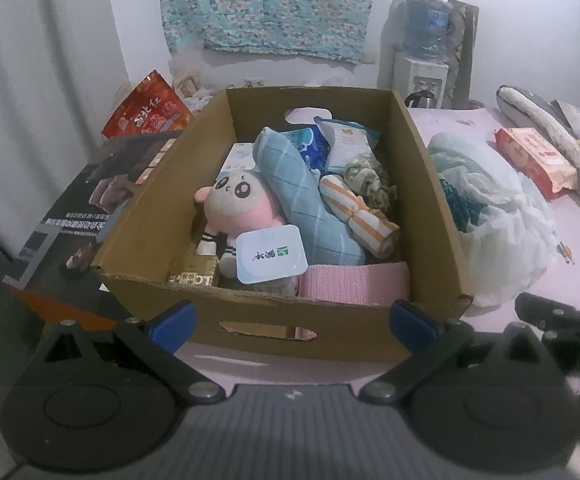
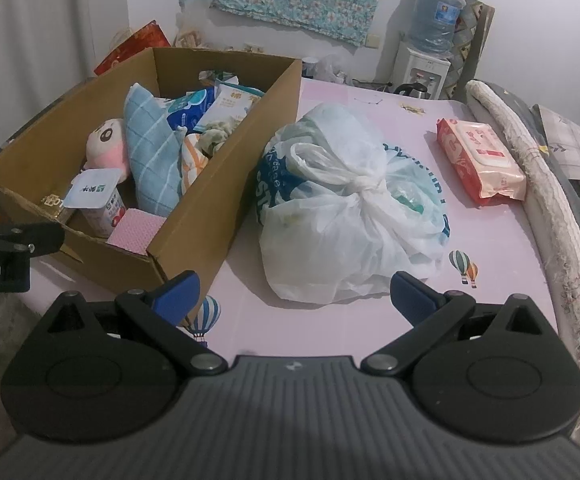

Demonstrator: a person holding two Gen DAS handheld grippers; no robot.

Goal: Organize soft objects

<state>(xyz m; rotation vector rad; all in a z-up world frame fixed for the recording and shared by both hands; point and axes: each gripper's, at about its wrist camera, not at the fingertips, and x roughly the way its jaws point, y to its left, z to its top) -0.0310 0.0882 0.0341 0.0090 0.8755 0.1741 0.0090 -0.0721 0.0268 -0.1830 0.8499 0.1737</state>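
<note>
While both grippers hung over the near edge of the pink table (image 2: 370, 92), neither held anything. The left gripper (image 1: 292, 322) had its 2 blue-tipped fingers (image 1: 171, 320) spread wide, facing the near wall of the cardboard box (image 1: 161, 184). The right gripper (image 2: 292, 298) was equally wide apart, pointed at the knotted white plastic bag (image 2: 350, 216), which sat on the table just beside the box's right wall.

Inside the box lay a pink plush doll (image 1: 233, 200) at the left, touching a rolled blue checked towel (image 1: 302, 196) that ran diagonally through the middle. An orange-striped rolled cloth (image 1: 360, 216) rested against the towel's right side, with a green-patterned bundle (image 1: 370, 178) behind it. A yogurt cup (image 1: 269, 256) with a white foil lid stood near the front wall, and a pink sponge-like block (image 1: 354, 284) sat in the front right corner. Blue and white snack packets (image 1: 346, 138) leaned at the back.

A pack of wet wipes (image 2: 478, 160) lay on the table, well apart from the bag, near a rolled quilt edge (image 2: 546, 184).
</note>
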